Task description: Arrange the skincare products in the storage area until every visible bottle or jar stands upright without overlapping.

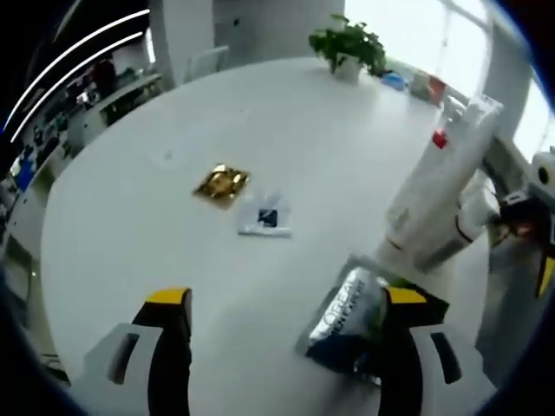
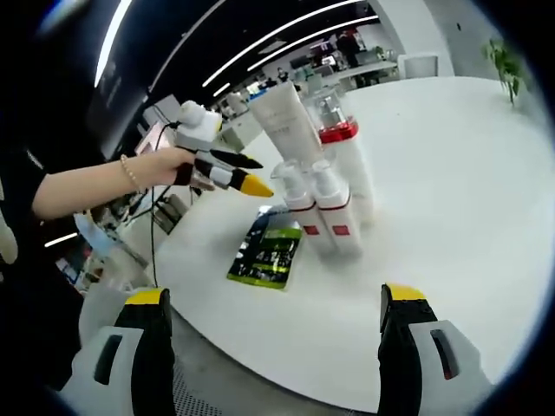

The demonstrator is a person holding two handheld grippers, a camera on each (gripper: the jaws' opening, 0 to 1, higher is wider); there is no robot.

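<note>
A cluster of white skincare bottles point(image 2: 325, 204) stands upright on the round white table point(image 2: 451, 173): two pump bottles with red labels in front, a tall white tube point(image 2: 282, 117) and a red-banded bottle point(image 2: 336, 130) behind. The same cluster point(image 1: 438, 195) rises at the right of the left gripper view. A dark L'Oreal sachet point(image 1: 347, 316) lies flat beside my left gripper's right jaw, and appears again as the sachet point(image 2: 267, 247) left of the bottles. My left gripper point(image 1: 286, 299) is open and empty; a hand holds this left gripper point(image 2: 250, 173) above the sachet. My right gripper point(image 2: 276, 299) is open over the table edge.
A gold sachet point(image 1: 221, 184) and a small clear sachet point(image 1: 266, 218) lie flat mid-table. A potted plant point(image 1: 347, 43) stands at the far rim, with small items point(image 1: 421, 84) beside it. Office shelves and desks lie beyond the table. A person's arm point(image 2: 87, 186) reaches in from the left.
</note>
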